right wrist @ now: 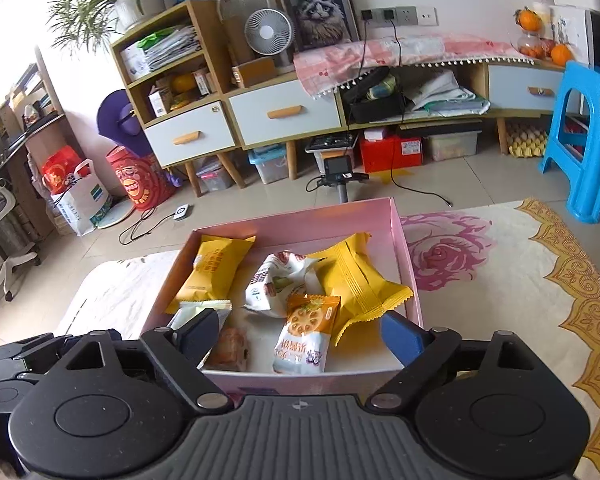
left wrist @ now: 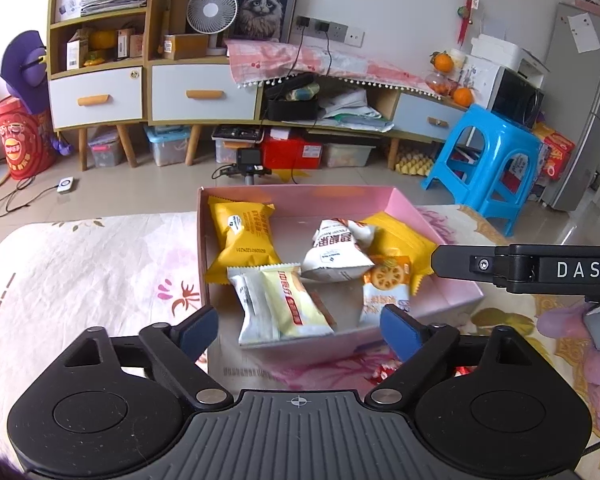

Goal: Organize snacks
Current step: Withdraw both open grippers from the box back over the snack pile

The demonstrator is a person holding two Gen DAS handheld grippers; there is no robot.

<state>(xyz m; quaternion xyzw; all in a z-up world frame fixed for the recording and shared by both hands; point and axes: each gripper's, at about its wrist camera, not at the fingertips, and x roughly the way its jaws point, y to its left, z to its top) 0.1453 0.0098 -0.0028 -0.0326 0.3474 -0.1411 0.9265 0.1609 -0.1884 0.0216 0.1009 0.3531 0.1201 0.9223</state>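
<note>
A pink cardboard box [left wrist: 412, 216] [right wrist: 404, 248] sits on a floral cloth and holds several snack packets: two yellow packets [left wrist: 242, 236] [right wrist: 358, 280], a white packet [left wrist: 334, 254] [right wrist: 278, 282], an orange cracker packet [left wrist: 386, 284] [right wrist: 306, 332] and a cream packet [left wrist: 290, 304]. My left gripper [left wrist: 300, 326] is open and empty at the box's near wall. My right gripper [right wrist: 300, 334] is open and empty over the box's near edge; its finger also shows in the left wrist view [left wrist: 540, 268].
The floral tablecloth [right wrist: 500, 300] [left wrist: 80, 280] spreads around the box. A blue plastic stool [left wrist: 496, 160] [right wrist: 588, 136] stands on the floor at the right. A cabinet with drawers [left wrist: 204, 92] and a small camera on a stand [right wrist: 340, 172] lie beyond.
</note>
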